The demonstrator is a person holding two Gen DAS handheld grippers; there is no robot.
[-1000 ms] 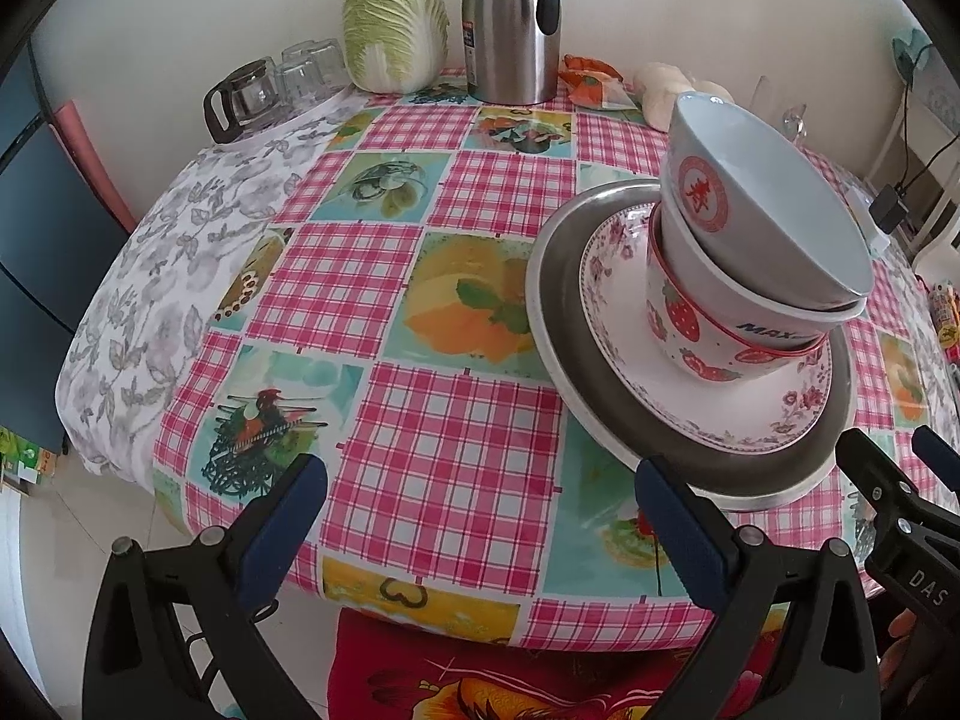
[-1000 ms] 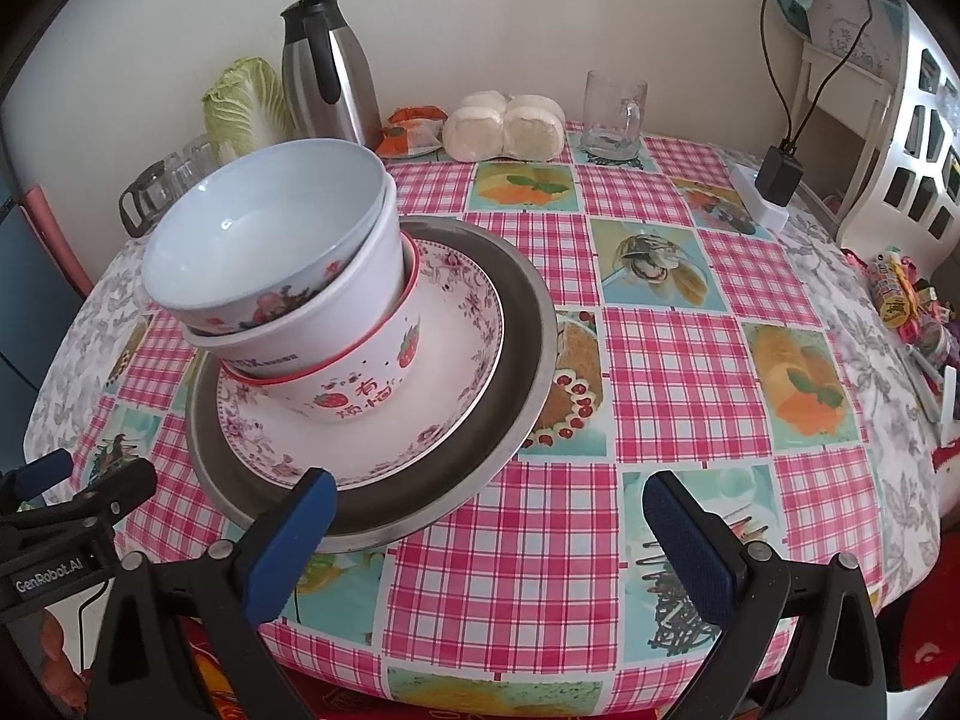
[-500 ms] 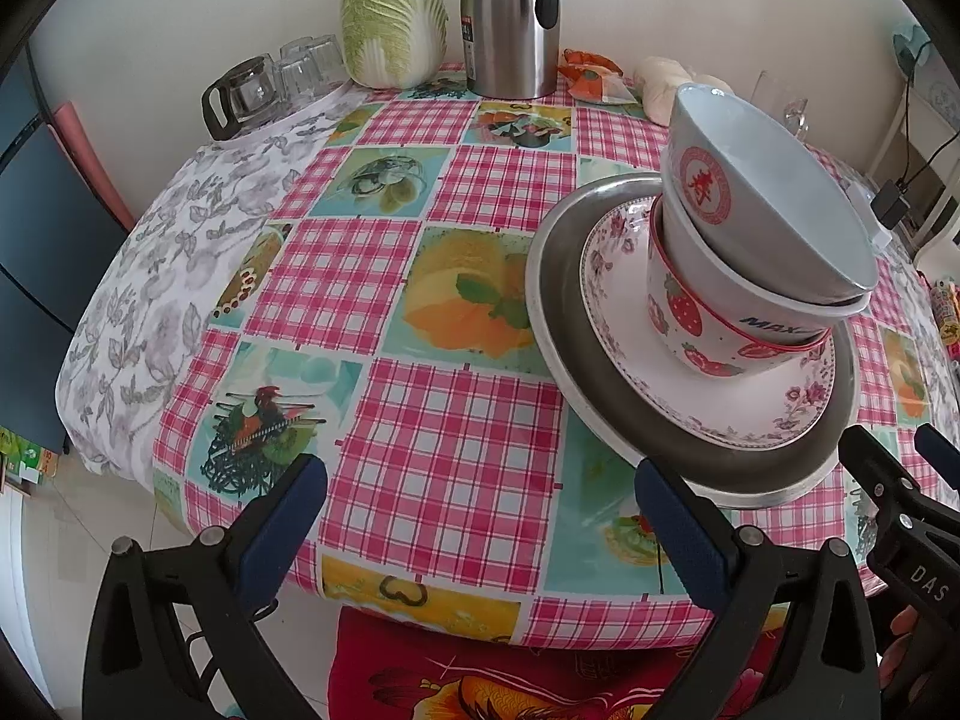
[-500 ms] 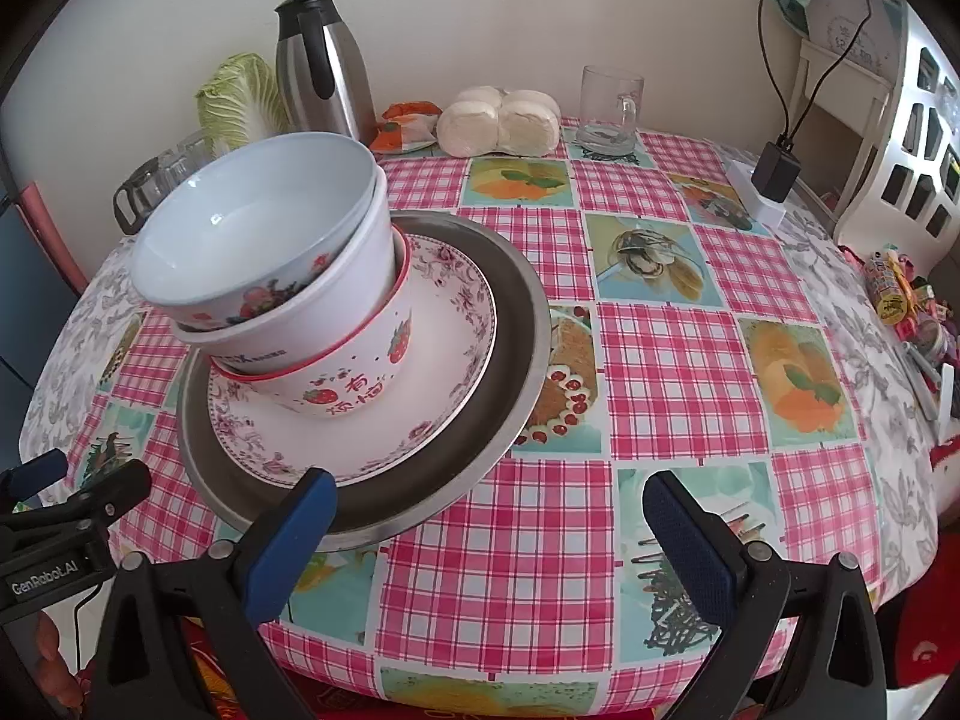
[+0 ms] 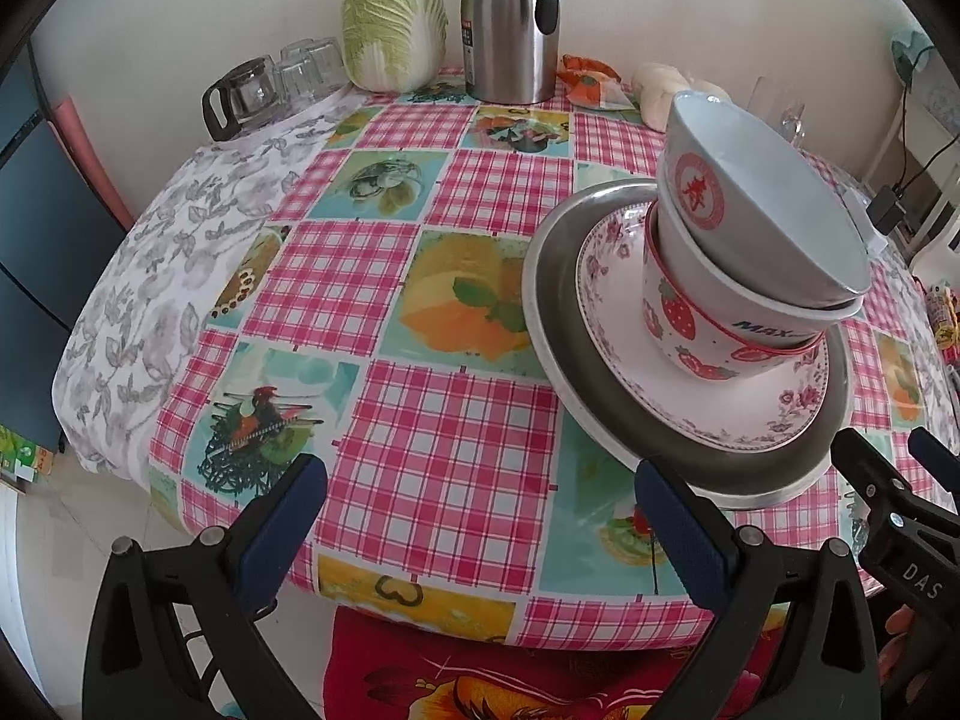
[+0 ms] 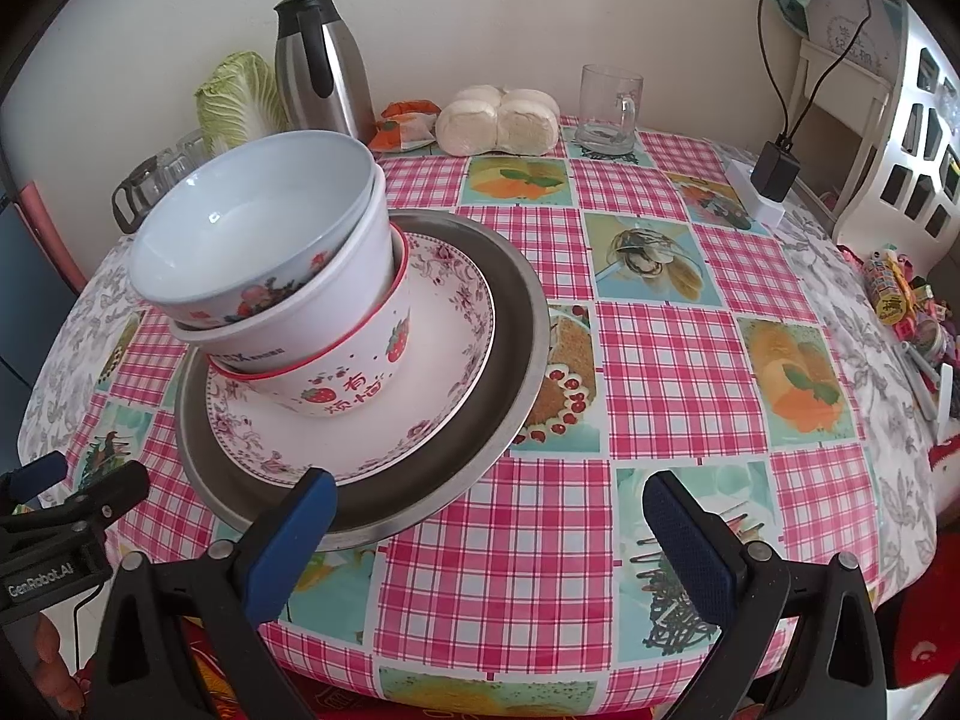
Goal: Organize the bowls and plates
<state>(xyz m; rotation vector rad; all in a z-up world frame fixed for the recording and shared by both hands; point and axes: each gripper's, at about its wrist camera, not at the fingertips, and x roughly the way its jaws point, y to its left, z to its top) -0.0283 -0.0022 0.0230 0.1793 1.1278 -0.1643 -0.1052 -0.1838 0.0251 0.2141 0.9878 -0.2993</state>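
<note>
The dishes are already nested by size: a metal tray (image 6: 516,324) at the bottom, a floral plate (image 6: 444,372) inside it, then a strawberry bowl (image 6: 360,384), a white bowl (image 6: 360,252) and a pale blue bowl (image 6: 252,228) on top, tilted. This stack sits on the surface (image 6: 660,348) at about 10 o'clock in the right wrist view and 2 o'clock in the left. Largest-first stacking likely keeps the pile steady for carrying.

Both tools hover at the near edge, empty: the left hand-held gripper (image 5: 474,516) has its jaws apart, as does the right hand-held gripper (image 6: 492,528).

A thermos (image 6: 321,60), cabbage (image 6: 240,96), buns (image 6: 498,120) and glass mug (image 6: 609,108) line the far rim at 12 o'clock (well apart from the stack), so nothing blocks a reach.
</note>
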